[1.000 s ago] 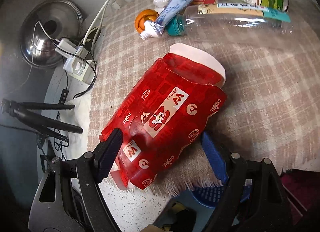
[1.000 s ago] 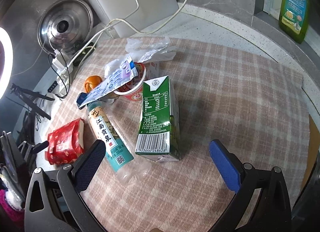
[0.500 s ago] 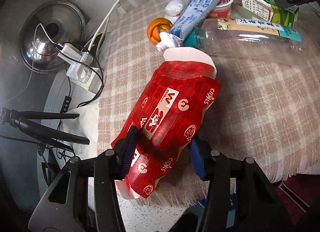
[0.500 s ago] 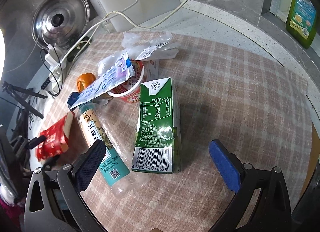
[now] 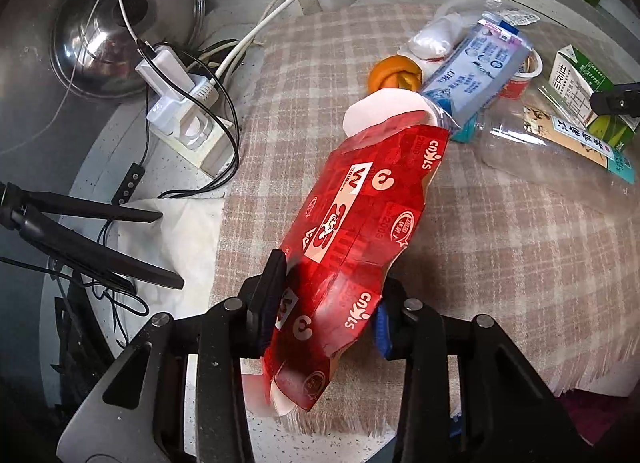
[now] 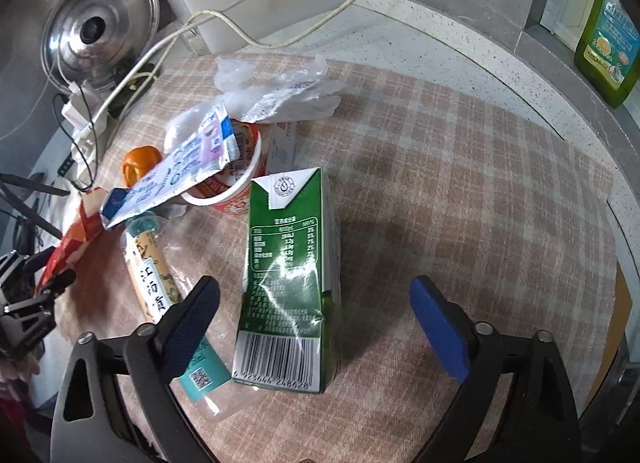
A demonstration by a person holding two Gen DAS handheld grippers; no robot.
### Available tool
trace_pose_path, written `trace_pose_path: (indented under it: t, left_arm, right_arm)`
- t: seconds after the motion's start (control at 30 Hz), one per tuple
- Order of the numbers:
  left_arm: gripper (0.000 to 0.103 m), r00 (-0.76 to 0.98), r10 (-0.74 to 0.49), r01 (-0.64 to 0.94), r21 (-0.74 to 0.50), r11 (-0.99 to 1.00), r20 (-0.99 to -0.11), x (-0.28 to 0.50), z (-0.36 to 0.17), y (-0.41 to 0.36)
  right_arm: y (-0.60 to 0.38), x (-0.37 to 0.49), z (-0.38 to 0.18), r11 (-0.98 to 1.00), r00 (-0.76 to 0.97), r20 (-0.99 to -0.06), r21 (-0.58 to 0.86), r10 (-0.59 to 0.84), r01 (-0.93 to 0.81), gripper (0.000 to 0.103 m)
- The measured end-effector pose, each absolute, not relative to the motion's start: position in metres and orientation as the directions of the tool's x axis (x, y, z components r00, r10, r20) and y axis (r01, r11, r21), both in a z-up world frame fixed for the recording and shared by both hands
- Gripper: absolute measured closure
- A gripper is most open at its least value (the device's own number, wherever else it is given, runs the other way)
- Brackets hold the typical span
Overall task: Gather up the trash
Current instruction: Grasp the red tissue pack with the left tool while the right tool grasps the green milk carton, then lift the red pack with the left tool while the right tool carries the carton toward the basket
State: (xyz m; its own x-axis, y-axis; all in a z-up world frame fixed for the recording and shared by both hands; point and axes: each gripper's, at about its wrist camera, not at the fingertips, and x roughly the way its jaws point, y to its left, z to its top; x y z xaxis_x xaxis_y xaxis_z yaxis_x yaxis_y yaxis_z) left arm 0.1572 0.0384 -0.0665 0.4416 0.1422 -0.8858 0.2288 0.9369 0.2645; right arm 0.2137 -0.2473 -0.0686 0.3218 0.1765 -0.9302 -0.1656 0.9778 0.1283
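In the left wrist view the left tongs (image 5: 326,299) are pinching the lower part of a crumpled red carton (image 5: 352,231), one finger pressed on each side. The carton stands tilted through the centre of the frame, its white top flap near an orange peel (image 5: 394,73) and a flattened blue-white tube (image 5: 478,67) at the upper right. A clear plastic bottle (image 5: 560,147) lies at the right edge beside a green carton (image 5: 576,83). All of this lies on a checked cloth (image 5: 500,243) spread over the speckled surface (image 5: 104,143). At the upper left are a metal pot lid (image 5: 100,23) and a white power strip (image 5: 184,119) with cables plugged in.

In the right wrist view the right tongs (image 6: 316,317) are spread wide and hold nothing. The green carton (image 6: 286,283) lies flat between the 2 fingers, barcode end toward the bottom of the frame. The bottle (image 6: 160,291) lies just to its left, partly under the left finger. Above them, a red-and-white cup (image 6: 236,187) has the tube (image 6: 180,171) resting across it, with a crumpled clear bag (image 6: 280,87) above that. A green bottle (image 6: 608,39) stands at the upper right.
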Motion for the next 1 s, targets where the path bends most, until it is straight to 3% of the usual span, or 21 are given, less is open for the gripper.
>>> trace_pose_path:
  t: [0.07,0.13,0.17,0.2,0.53,1.0]
  left_arm:
    - [0.072,0.449,0.145,0.215,0.265,0.940,-0.882,0.158,-0.064,0.041]
    - [0.075,0.454,0.137,0.194,0.247,0.949,-0.881,0.157,-0.061,0.046]
    - [0.078,0.456,0.132,0.180,0.237,0.955,-0.880,0.157,-0.059,0.049]
    - [0.079,0.459,0.126,0.169,0.226,0.959,-0.879,0.157,-0.057,0.051]
    - [0.090,0.470,0.020,0.119,0.086,0.989,-0.883,0.142,-0.039,0.062]
    - [0.091,0.484,-0.147,0.168,-0.074,0.983,-0.863,0.092,-0.017,0.042]
  right_arm:
    - [-0.250,0.217,-0.074,0.979,0.298,-0.939,0.131,0.172,-0.153,0.024]
    - [-0.254,0.219,-0.080,0.980,0.272,-0.946,0.147,0.178,-0.133,0.042]
    - [-0.257,0.220,-0.082,0.981,0.262,-0.948,0.153,0.180,-0.121,0.057]
    - [-0.260,0.220,-0.083,0.979,0.254,-0.947,0.174,0.197,-0.110,0.061]
    - [-0.271,0.201,-0.070,0.980,0.306,-0.931,0.179,0.197,-0.086,0.062]
    - [-0.279,0.149,-0.020,0.977,0.428,-0.879,0.195,0.211,-0.080,0.062]
